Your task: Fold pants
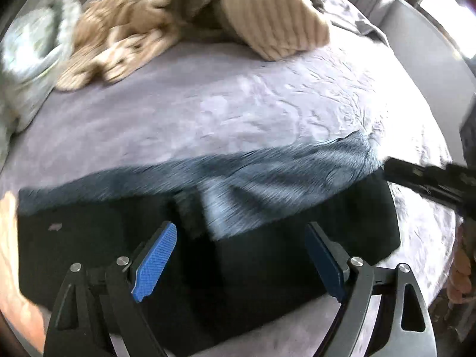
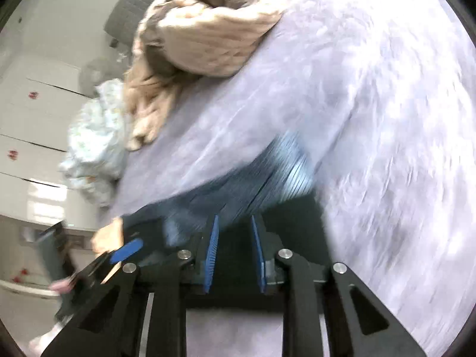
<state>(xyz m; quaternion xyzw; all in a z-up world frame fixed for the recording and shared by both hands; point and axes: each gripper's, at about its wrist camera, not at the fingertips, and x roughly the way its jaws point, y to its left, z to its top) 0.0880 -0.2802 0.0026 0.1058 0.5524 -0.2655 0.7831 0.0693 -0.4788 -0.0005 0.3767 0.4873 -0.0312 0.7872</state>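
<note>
Dark blue-black pants [image 1: 267, 178] lie across the lavender bed sheet [image 1: 238, 113], with a lighter blue ribbed part along their far edge. My left gripper [image 1: 240, 224] hovers over the dark cloth, its blue pads wide apart with nothing between them. In the right wrist view the pants [image 2: 238, 184] lie just past my right gripper [image 2: 234, 218]. Its pads stand a narrow gap apart, and I see no cloth pinched between them. The right gripper's dark body [image 1: 416, 175] enters the left wrist view from the right, by the pants' end. Both views are motion-blurred.
A tan ribbed blanket [image 1: 208, 15] is heaped at the far side of the bed. A pale patterned cloth [image 1: 29, 47] lies at the far left. White drawers [image 2: 29, 104] stand beyond the bed. The left hand and one blue pad [image 2: 126, 250] show at lower left.
</note>
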